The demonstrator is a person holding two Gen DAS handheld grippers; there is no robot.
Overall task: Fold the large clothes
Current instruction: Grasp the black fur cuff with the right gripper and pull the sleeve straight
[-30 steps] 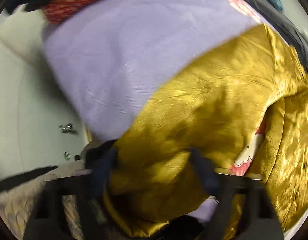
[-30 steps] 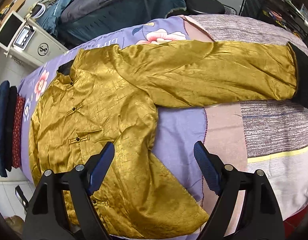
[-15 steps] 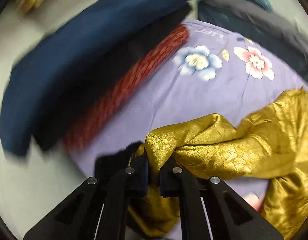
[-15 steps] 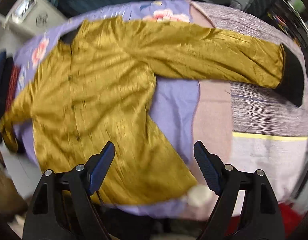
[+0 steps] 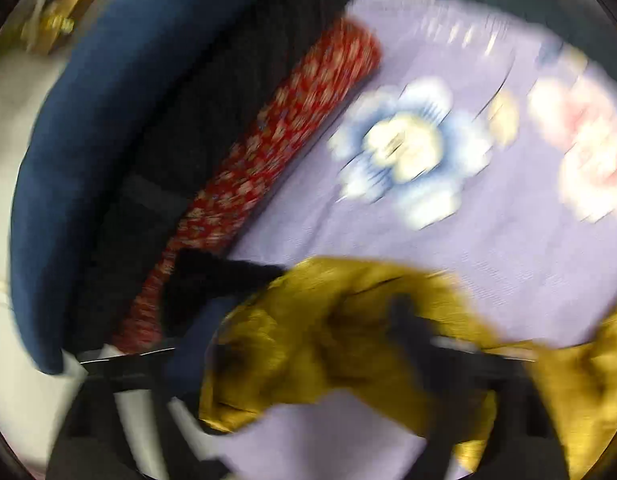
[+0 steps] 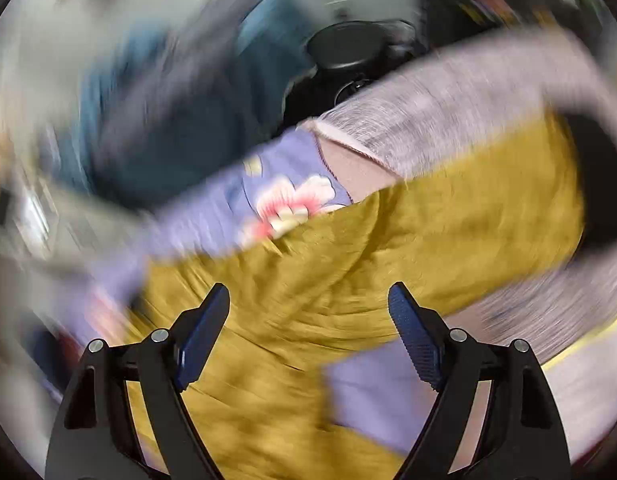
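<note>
A shiny mustard-gold satin jacket (image 6: 348,280) with black cuffs lies spread on a bed under a lilac sheet printed with big flowers (image 5: 488,248), and the person is working on its sleeves first, which looks like the opening fold.

The left gripper (image 5: 300,344) hangs over the left edge of the bed, where one gold sleeve (image 5: 328,336) lies bunched with its black cuff (image 5: 220,276) pointing at the stack beside it. Its jaws have just been opening and now stand wide apart; the sleeve lies loose between them, though blur makes it hard to say whether cloth touches a finger. My guess is the sleeve was let go here so it rests on the sheet rather than dangling off the side.

Along that edge sit a folded red patterned cloth (image 5: 268,152), something black and a navy blue bundle (image 5: 108,128), likely pieces already finished.

The right gripper (image 6: 308,332) hovers above the jacket's body with its blue-padded fingers (image 6: 200,340) spread and nothing between them. The view is smeared, yet the other sleeve (image 6: 488,208) stretches toward the far right corner over a grey striped cover (image 6: 448,112), probably the next part to fold in.
</note>
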